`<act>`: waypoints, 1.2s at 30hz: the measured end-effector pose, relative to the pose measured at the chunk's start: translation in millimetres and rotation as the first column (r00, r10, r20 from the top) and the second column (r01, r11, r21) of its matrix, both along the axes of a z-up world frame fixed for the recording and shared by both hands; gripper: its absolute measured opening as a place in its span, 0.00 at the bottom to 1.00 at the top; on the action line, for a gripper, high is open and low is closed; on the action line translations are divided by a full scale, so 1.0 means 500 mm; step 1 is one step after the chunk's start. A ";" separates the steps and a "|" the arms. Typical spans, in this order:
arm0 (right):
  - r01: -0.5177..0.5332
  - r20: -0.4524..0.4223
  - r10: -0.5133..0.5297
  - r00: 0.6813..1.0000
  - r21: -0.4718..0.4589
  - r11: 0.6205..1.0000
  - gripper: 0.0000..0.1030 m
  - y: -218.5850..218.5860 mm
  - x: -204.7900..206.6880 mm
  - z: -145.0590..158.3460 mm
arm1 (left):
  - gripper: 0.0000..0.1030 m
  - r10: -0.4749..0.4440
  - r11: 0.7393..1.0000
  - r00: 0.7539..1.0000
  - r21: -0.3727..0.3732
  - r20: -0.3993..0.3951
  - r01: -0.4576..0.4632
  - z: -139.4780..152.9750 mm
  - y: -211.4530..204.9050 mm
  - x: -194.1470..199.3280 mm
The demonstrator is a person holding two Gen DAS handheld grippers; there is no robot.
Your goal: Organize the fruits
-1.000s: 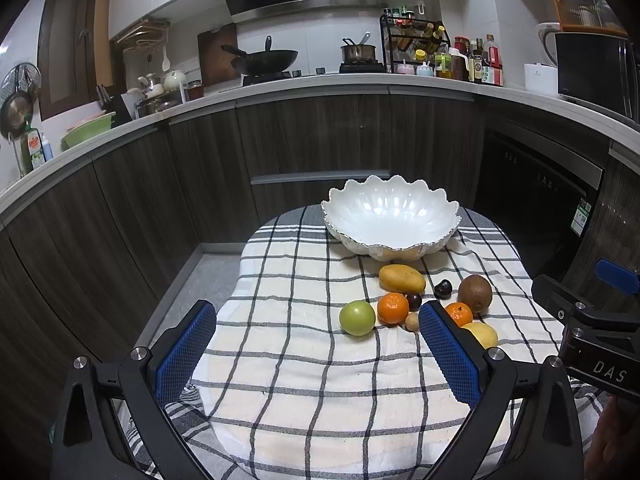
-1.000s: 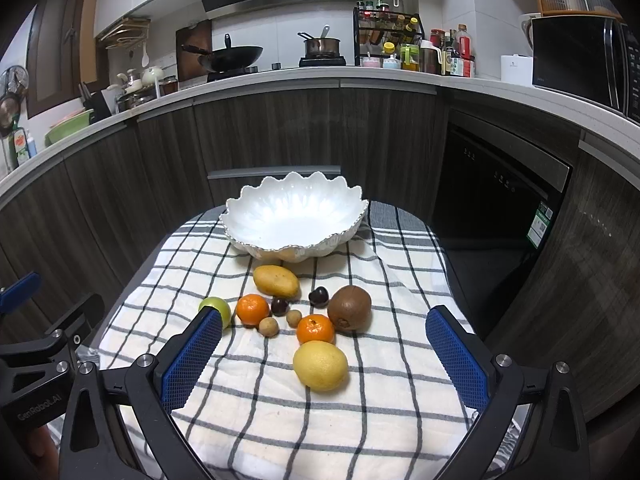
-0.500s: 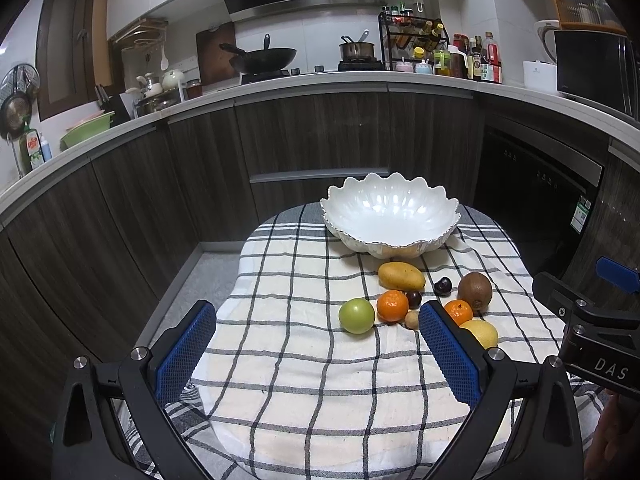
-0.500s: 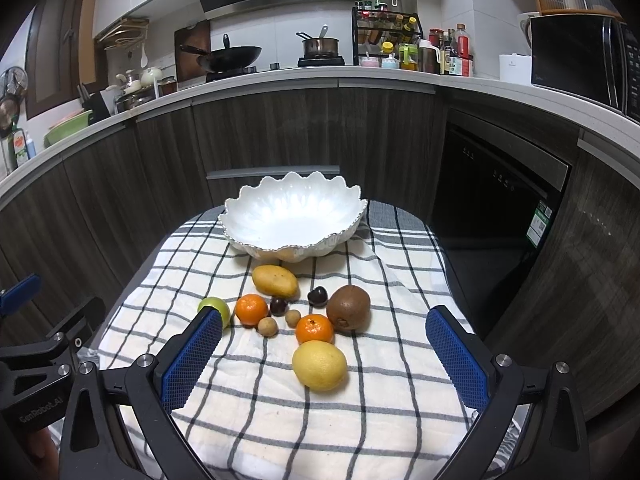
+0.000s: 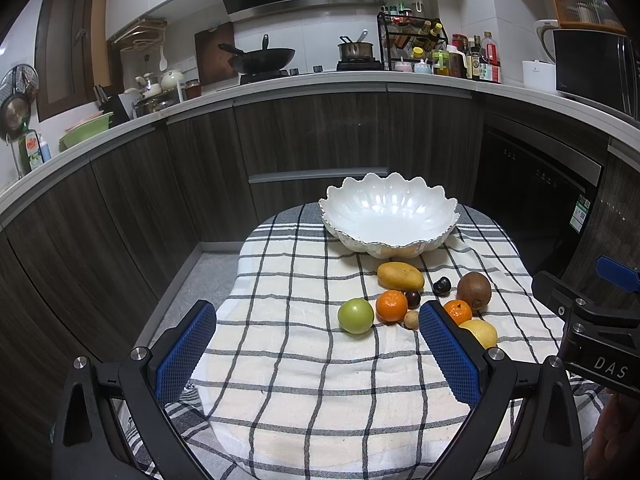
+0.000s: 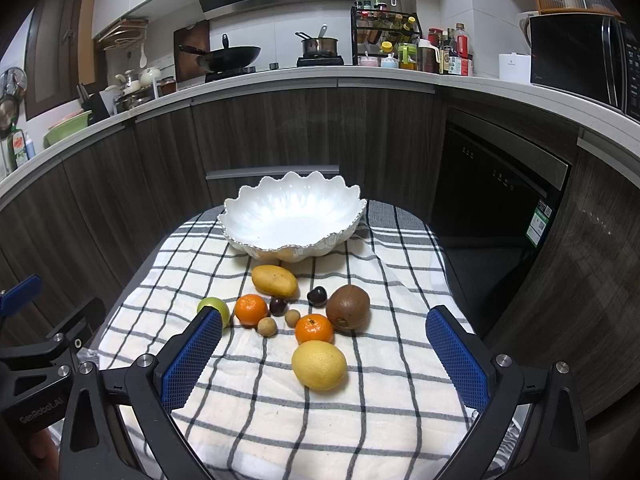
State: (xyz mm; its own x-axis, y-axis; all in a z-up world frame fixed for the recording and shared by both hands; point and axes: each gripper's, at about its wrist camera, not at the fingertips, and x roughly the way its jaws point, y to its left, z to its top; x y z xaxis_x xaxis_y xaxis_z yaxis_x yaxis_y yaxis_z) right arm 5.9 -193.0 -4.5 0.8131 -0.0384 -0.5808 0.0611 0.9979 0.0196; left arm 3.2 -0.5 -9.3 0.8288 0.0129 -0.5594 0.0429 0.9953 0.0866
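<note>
The left gripper is held wide open above the near part of the checked cloth, with nothing between its blue pads. The right gripper is likewise spread wide and empty, and the lemon is seen low between its two fingers, untouched by either.

All places below are given relative to the white scalloped bowl, which stands at the far end of the cloth and holds no fruit. Just in front of the bowl lies the mango. Nearer than the mango, a row is formed: the green apple at the left, partly hidden behind a blue pad in the right wrist view, then a tangerine, a dark plum, a second dark fruit and the kiwi at the right. In front of that row two small tan round fruits are placed close together, and a second tangerine sits just beside the kiwi. The lemon is the fruit farthest from the bowl, just in front of the second tangerine.

The cloth is spread over a small bench whose surface is covered. Behind the bowl, dark wood cabinets are seen.
</note>
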 end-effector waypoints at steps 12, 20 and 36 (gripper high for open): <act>0.000 -0.001 0.000 1.000 0.001 1.000 1.00 0.000 0.000 0.001 | 1.00 0.000 1.000 1.000 0.000 0.002 0.000 0.002 -0.001 0.000; 0.000 0.000 0.000 1.000 0.001 1.000 1.00 0.000 0.000 0.001 | 1.00 0.000 1.000 1.000 0.001 0.001 0.000 0.001 -0.001 0.000; 0.003 -0.010 -0.003 1.000 0.001 1.000 1.00 0.002 0.000 0.001 | 1.00 0.000 1.000 1.000 0.002 -0.012 0.001 -0.005 -0.004 0.009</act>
